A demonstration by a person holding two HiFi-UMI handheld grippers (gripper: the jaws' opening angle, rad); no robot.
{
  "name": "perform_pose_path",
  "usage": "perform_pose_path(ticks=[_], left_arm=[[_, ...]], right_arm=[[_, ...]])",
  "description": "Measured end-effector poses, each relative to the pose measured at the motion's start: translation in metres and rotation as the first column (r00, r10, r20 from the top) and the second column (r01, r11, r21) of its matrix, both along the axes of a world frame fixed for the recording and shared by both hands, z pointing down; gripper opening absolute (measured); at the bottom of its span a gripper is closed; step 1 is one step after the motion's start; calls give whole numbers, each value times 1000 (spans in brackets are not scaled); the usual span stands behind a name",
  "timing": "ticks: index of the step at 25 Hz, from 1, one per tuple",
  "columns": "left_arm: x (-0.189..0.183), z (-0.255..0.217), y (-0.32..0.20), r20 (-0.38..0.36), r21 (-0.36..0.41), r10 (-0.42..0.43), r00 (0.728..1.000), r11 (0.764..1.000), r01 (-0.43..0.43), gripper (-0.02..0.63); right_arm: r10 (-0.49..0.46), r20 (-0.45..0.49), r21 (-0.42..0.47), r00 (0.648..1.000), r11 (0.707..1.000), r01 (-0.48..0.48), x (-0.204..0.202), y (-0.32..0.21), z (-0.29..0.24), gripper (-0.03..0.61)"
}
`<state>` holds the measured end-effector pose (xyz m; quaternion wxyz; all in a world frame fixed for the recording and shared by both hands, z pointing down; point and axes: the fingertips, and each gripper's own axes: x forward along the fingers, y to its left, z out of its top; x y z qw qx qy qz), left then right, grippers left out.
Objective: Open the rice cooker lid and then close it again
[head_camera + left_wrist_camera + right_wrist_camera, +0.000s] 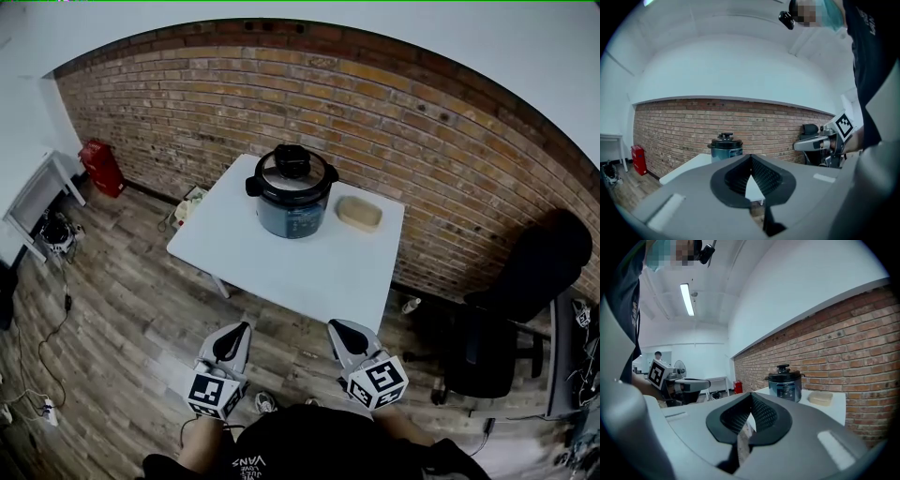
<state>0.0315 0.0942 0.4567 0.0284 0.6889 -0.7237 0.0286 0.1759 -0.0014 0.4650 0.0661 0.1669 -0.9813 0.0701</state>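
Head view: rice cooker (292, 192), lid (292, 172) on, sits well apart at 1 o'clock from left gripper (240, 331), 11 o'clock from right gripper (340, 329); both pressed together, empty.

The rice cooker (292, 192) has its lid (292, 169) on, so its inside is hidden, and the print on its front panel (786, 391) is too small to read. In the left gripper view the left hand-held gripper (751, 158) covers the cooker's base. The head view's lower edge cuts off the person (300, 445).
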Motion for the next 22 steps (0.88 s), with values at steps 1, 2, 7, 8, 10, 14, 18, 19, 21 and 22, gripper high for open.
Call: perform_pose_path(ticks=[1, 2, 7, 8, 10, 14, 18, 19, 21, 22], left_arm=[[4, 0, -1, 4, 0, -6, 1000, 1000, 6, 2], [8, 1, -1, 4, 0, -13, 1000, 1000, 13, 2], [23, 6, -3, 0, -12, -37, 999, 999, 37, 2], [26, 7, -4, 0, -15, -39, 999, 999, 39, 2], [30, 8, -5, 0, -20, -44, 999, 999, 44, 2], [36, 10, -6, 10, -35, -45, 999, 998, 45, 2], [39, 14, -6, 13, -51, -50, 999, 997, 50, 2], [39, 14, -6, 14, -52, -51, 999, 997, 51, 2], [40, 14, -7, 16, -51, -50, 999, 997, 51, 2], [41, 13, -7, 18, -51, -49, 999, 997, 50, 2]], right_arm=[[-8, 0, -1, 1000, 1000, 8, 3, -1, 1, 5], [-15, -1, -1, 1000, 1000, 15, 6, -3, 2, 5], [-31, -1, -5, 1000, 1000, 31, 16, -12, 5, 5], [-33, -1, -7, 999, 999, 33, 17, -13, 6, 5], [-39, 0, -12, 999, 999, 39, 19, -15, 8, 5], [-49, 6, -20, 999, 999, 49, 21, -17, 10, 5], [-56, 7, -25, 998, 998, 56, 22, -17, 13, 5], [-55, 7, -25, 998, 998, 55, 22, -18, 13, 5], [-52, 9, -26, 999, 998, 52, 23, -19, 13, 5], [-50, 10, -26, 999, 998, 51, 24, -20, 13, 5]])
